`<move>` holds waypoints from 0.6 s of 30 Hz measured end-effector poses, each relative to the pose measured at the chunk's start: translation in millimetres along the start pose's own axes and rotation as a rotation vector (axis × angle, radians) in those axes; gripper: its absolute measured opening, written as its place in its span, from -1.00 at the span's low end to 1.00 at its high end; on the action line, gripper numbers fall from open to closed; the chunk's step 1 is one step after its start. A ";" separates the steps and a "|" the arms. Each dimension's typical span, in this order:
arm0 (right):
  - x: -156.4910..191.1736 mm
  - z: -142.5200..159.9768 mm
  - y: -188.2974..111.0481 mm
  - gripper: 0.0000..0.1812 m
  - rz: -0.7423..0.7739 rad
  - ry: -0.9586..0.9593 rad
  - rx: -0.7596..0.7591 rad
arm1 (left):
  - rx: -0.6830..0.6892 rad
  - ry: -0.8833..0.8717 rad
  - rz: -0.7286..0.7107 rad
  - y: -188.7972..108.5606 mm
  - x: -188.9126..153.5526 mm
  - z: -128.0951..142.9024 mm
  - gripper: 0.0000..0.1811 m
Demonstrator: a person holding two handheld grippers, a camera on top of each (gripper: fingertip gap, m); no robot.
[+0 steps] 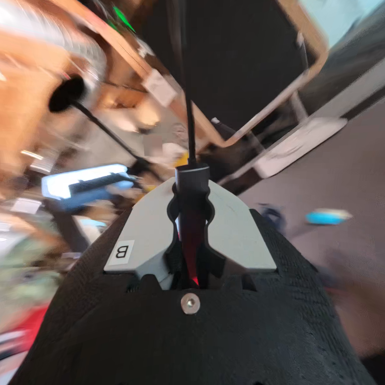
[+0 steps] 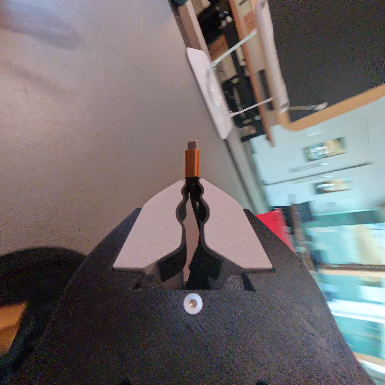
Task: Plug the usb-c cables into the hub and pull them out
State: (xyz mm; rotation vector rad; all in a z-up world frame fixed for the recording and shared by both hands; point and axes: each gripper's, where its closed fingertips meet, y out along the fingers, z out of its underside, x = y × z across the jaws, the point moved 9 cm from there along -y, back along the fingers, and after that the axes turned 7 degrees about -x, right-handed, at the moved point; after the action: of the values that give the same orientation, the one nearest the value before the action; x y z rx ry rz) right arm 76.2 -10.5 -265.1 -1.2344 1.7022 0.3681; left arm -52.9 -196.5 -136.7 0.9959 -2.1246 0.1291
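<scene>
In the left wrist view my left gripper (image 1: 191, 187) is shut on a dark grey hub (image 1: 191, 177) that stands out past the fingertips. A black cable (image 1: 190, 129) runs from the hub's far end up and away. In the right wrist view my right gripper (image 2: 192, 184) is shut on a black usb-c cable just behind its orange plug (image 2: 192, 163). The plug's metal tip points forward, free in the air above the grey table (image 2: 93, 125). The cable runs back between the fingers. Neither view shows the other gripper.
The left wrist view is heavily blurred. A white flat device (image 2: 210, 91) lies at the grey table's edge, and it also shows in the left wrist view (image 1: 300, 145). A wooden chair frame (image 1: 250, 133) stands beyond. A blue object (image 1: 325, 216) lies on the table at right. My hands' fingertips stand some 25 centimeters from each other.
</scene>
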 end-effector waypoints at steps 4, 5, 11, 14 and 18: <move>-21.6 -20.1 -28.4 -0.93 0.089 0.032 -0.241 | -0.244 -0.312 0.267 -2.0 11.0 -35.8 -0.80; -26.0 -24.6 -31.7 -0.93 0.107 0.033 -0.279 | -0.238 -0.289 0.287 0.1 3.6 -43.1 -0.80; -43.4 -27.0 -55.0 -0.93 0.163 0.039 -0.392 | -0.195 -0.462 0.463 5.6 -13.3 -37.7 -0.80; -53.4 -21.0 -67.2 -0.93 0.207 0.099 -0.452 | -0.211 -0.510 0.495 2.0 -14.7 -35.2 -0.80; -84.8 -9.8 -86.1 -0.93 0.208 0.298 -0.566 | -0.221 -0.500 0.522 -1.9 -14.2 -32.0 -0.80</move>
State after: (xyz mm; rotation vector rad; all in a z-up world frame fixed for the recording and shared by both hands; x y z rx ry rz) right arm 146.3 -7.7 -166.3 -1.5757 2.0712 0.8729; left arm -26.6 -176.7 -124.5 0.3426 -2.7480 -0.1135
